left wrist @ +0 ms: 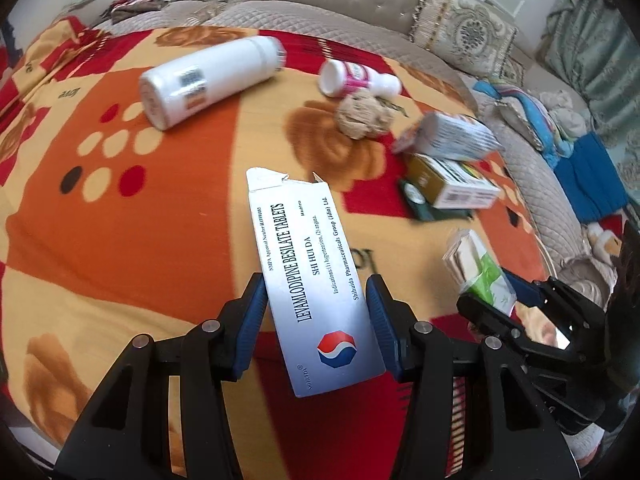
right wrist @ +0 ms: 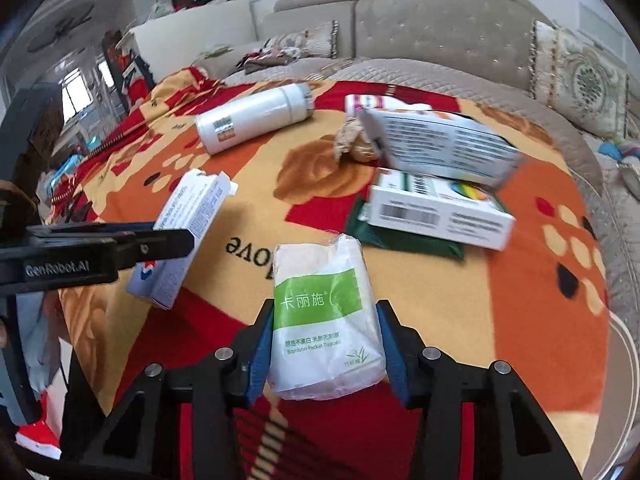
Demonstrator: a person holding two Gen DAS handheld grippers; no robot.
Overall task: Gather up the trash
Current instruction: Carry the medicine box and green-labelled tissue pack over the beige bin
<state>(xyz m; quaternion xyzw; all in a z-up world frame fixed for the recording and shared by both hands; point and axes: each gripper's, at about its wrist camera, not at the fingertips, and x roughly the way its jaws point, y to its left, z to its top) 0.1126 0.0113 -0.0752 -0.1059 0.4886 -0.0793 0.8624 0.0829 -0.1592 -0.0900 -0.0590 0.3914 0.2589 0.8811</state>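
Note:
My left gripper (left wrist: pixel 318 304) is shut on a white tablet box (left wrist: pixel 316 280) with a torn flap, held above the blanket; the box also shows in the right wrist view (right wrist: pixel 180 232). My right gripper (right wrist: pixel 324 340) is shut on a green-and-white tissue pack (right wrist: pixel 324 320), which also shows at the right of the left wrist view (left wrist: pixel 480 268). On the blanket lie a large white bottle (left wrist: pixel 208 80), a small pink-labelled bottle (left wrist: pixel 356 76), a crumpled paper ball (left wrist: pixel 362 114) and stacked medicine boxes (right wrist: pixel 440 208).
An orange, red and yellow blanket (left wrist: pixel 120 220) covers the surface. A grey quilted sofa (right wrist: pixel 440 32) with cushions runs behind and to the right. Clothes and a blue cloth (left wrist: pixel 588 176) lie on the sofa at the right.

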